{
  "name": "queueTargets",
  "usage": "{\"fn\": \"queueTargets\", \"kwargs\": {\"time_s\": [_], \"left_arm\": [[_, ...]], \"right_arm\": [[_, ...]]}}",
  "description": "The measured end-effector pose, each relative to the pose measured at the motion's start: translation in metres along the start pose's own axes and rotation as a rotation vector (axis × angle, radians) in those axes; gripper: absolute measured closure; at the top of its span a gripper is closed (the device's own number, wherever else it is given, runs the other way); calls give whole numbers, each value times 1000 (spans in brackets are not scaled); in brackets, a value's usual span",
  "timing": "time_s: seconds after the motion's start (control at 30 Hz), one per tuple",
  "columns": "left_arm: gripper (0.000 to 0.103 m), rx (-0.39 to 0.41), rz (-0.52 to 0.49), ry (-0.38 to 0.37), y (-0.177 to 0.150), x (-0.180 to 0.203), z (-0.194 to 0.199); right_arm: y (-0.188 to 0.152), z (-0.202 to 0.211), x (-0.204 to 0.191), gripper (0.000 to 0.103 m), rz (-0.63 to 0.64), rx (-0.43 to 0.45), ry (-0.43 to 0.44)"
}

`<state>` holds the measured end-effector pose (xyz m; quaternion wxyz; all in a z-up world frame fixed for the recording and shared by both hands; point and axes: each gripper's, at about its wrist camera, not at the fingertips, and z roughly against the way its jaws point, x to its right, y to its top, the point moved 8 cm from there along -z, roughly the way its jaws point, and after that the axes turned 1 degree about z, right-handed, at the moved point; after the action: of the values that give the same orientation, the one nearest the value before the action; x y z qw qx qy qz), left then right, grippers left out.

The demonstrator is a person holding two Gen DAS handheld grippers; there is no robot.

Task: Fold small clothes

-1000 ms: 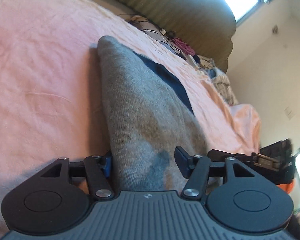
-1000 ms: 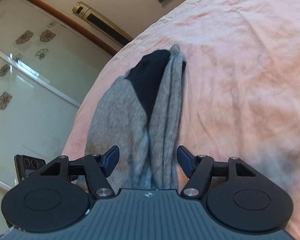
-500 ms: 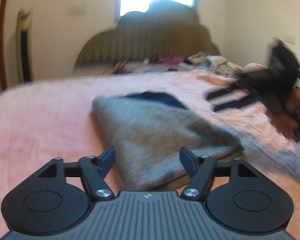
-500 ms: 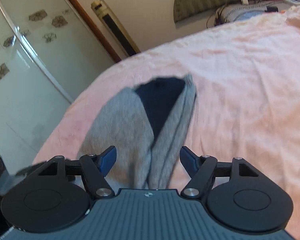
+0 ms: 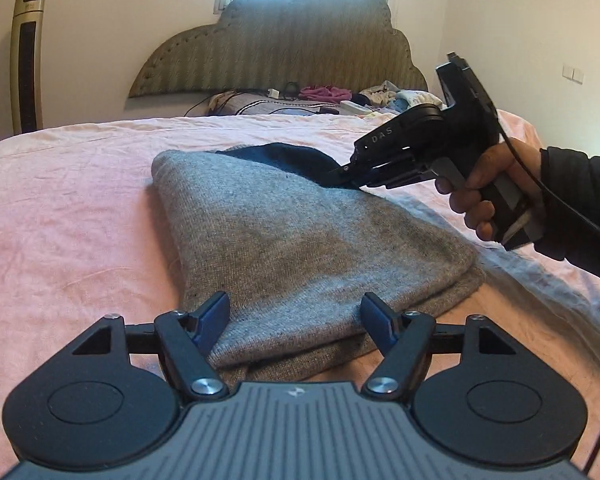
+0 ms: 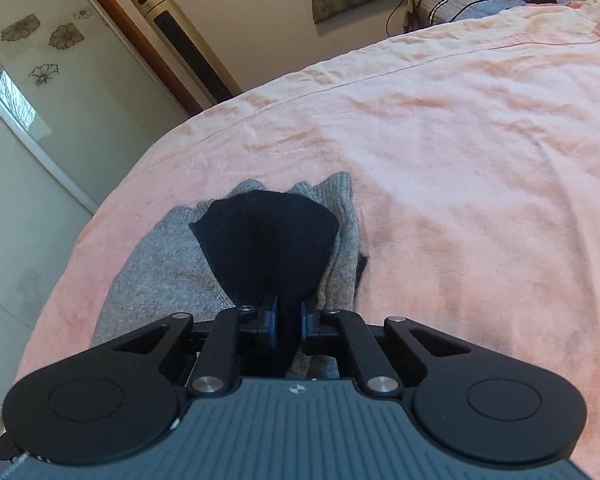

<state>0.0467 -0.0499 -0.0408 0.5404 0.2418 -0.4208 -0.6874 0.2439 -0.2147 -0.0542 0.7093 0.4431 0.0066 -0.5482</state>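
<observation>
The right gripper (image 6: 289, 318) is pinching the sweater's (image 5: 300, 248) dark collar (image 6: 266, 244), hiding its fingertips; the left gripper (image 5: 296, 320) is hovering wide open at the near hem.

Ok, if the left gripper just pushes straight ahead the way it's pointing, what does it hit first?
The gray garment. The open left gripper already frames its near folded edge on the pink bedsheet, so it would likely meet that edge almost at once; whether it skims over the top is hard to judge.

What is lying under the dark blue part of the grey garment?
Grey knit layers of the same grey garment lie under the dark blue part, on the pink sheet. Anything between them is covered.
</observation>
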Motion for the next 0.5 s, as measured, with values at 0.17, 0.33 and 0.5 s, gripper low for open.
{"fn": "queueTargets", "kwargs": {"time_s": [0.17, 0.33, 0.5], "left_arm": [[28, 1, 9, 0, 2, -3, -2], [23, -9, -18, 13, 2, 2, -3], [23, -8, -9, 26, 1, 1, -2]], "right_arm": [[-10, 50, -33, 59, 59, 129, -56], [-41, 52, -79, 37, 250, 52, 2], [-65, 37, -58, 40, 375, 1, -99]]}}
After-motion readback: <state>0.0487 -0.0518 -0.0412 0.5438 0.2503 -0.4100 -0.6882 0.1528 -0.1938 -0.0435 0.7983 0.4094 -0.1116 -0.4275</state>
